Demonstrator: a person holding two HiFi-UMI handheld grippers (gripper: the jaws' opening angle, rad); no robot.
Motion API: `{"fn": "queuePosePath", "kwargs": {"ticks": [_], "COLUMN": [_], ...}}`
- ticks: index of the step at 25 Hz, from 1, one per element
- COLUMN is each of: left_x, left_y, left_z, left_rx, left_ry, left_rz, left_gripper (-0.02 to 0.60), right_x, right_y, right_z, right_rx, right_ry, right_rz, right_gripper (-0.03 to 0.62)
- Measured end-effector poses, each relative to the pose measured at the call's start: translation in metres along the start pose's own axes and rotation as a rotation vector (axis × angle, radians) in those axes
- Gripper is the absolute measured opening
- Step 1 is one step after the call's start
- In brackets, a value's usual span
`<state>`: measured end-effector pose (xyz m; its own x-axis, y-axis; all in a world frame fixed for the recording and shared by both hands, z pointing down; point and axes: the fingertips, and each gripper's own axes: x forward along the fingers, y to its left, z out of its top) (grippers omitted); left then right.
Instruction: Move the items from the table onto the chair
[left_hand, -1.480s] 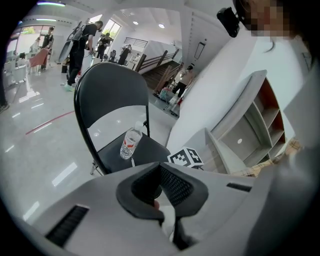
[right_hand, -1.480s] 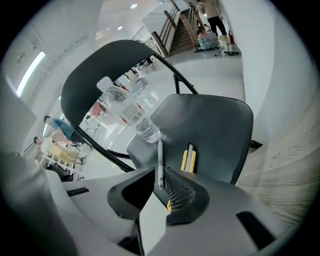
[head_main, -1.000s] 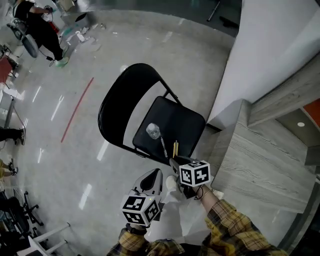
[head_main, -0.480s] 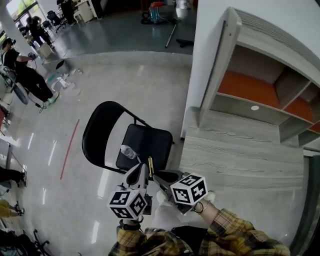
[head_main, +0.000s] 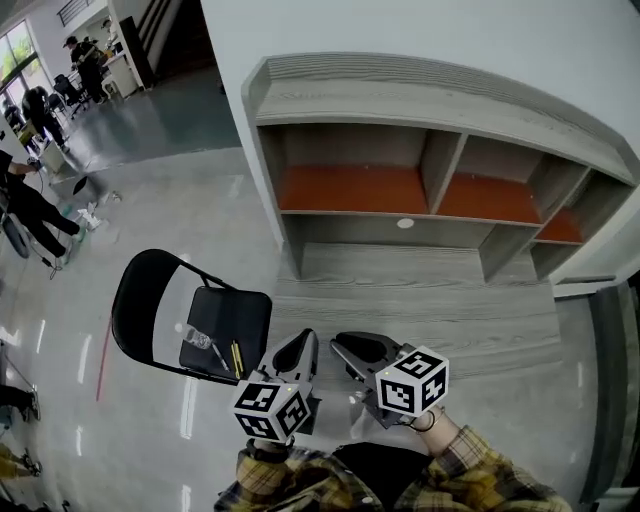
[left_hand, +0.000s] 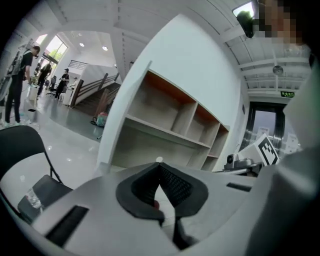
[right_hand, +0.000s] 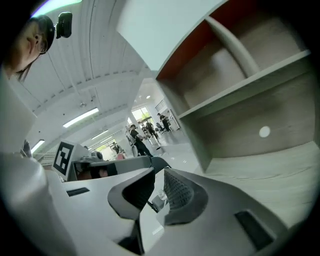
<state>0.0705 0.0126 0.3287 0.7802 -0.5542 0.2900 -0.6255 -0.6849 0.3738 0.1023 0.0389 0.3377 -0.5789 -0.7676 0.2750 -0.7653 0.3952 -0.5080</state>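
Just right of the chair, the closed, empty left claw and the narrowly parted, empty right claw are facing the counter, apparently for another item, while a bottle and a pen-like stick are resting on the chair's seat.

head: overhead, steeply down | claw views: low, near-level, facing shelves | shared: shelves all; chair head+left

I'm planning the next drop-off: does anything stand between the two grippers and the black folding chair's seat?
Nothing visible does. Only bare floor lies between the left gripper, the right gripper and the black folding chair. Its seat already holds a clear bottle and a thin yellow stick; most of it is free.
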Motion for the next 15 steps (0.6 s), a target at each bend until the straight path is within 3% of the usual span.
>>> {"fn": "queuePosePath", "kwargs": {"ticks": [8, 15], "left_x": [0.052, 0.07], "left_y": [-0.119, -0.162], "left_z": [-0.02, -0.013], "left_rx": [0.071, 0.123], "left_ry": [0.083, 0.117], "left_rz": [-0.202, -0.326], "left_gripper": [0.003, 0.003], "right_x": [-0.139, -0.194], "right_y": [-0.072, -0.091], "right_z": [0.02, 0.029], "right_rx": [0.022, 0.013], "right_ry": [-0.155, -0.236], "right_rz": [-0.208, -0.355], "right_gripper": [0.063, 0.034]}}
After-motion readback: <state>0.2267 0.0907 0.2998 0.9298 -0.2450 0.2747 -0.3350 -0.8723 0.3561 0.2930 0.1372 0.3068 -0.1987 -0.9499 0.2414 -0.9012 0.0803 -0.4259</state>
